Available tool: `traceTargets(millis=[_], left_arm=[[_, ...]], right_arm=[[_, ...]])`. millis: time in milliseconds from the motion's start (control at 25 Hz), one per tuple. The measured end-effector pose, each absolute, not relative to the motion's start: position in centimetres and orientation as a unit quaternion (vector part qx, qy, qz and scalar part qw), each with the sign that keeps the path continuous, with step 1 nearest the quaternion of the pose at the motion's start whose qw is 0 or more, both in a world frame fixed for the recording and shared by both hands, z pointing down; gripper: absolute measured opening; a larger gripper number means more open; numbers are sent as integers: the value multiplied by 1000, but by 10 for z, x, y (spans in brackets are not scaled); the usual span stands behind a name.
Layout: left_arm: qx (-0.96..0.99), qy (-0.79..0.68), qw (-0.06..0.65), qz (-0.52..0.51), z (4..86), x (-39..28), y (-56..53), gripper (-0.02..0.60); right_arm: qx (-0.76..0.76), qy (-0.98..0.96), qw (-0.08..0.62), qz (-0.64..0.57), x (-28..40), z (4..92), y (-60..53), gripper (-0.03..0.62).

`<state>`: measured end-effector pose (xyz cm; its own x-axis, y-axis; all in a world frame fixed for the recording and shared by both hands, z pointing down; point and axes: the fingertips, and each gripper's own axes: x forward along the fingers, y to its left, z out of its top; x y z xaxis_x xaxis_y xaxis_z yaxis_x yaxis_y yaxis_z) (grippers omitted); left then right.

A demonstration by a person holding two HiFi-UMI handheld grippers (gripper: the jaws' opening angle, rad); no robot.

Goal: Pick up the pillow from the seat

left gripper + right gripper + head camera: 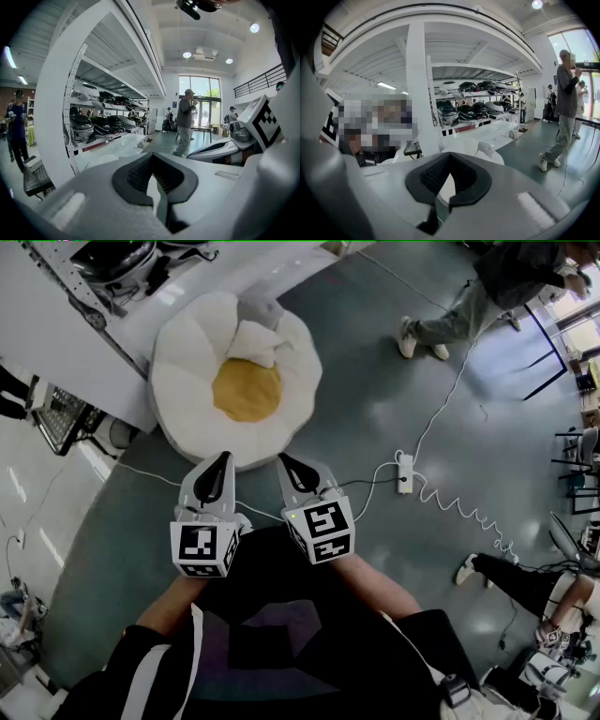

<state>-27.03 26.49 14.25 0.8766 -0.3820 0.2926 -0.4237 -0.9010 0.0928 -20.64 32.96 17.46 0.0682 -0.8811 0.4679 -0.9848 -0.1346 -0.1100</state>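
Observation:
A round white seat (183,362) with a yellow centre (247,390) lies on the floor ahead of me. A white pillow (253,341) rests on its far side, above the yellow patch. Both grippers are held close to my body, short of the seat's near edge. The left gripper (217,457) and the right gripper (284,461) point at the seat, jaws together with nothing in them. In the left gripper view the left gripper (152,158) shows shut, empty pads. In the right gripper view the right gripper (449,159) is shut too, with the seat (471,146) just beyond it.
A white shelf unit (75,343) with helmets stands behind the seat at the upper left, a wire basket (61,418) beside it. A power strip (405,474) and its cables trail over the grey floor to the right. One person (459,315) walks at the upper right, another's foot (467,569) is at right.

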Motion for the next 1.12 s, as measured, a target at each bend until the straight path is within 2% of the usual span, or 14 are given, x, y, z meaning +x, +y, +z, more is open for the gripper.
traceTargets(millis=[560, 1120], left_arm=[[969, -203, 73, 125, 138, -276, 259, 3], [974, -182, 77, 106, 136, -311, 241, 3]], right_arm=[[727, -645, 103, 210, -212, 167, 319, 2], [758, -614, 101, 195, -241, 160, 304, 2]])
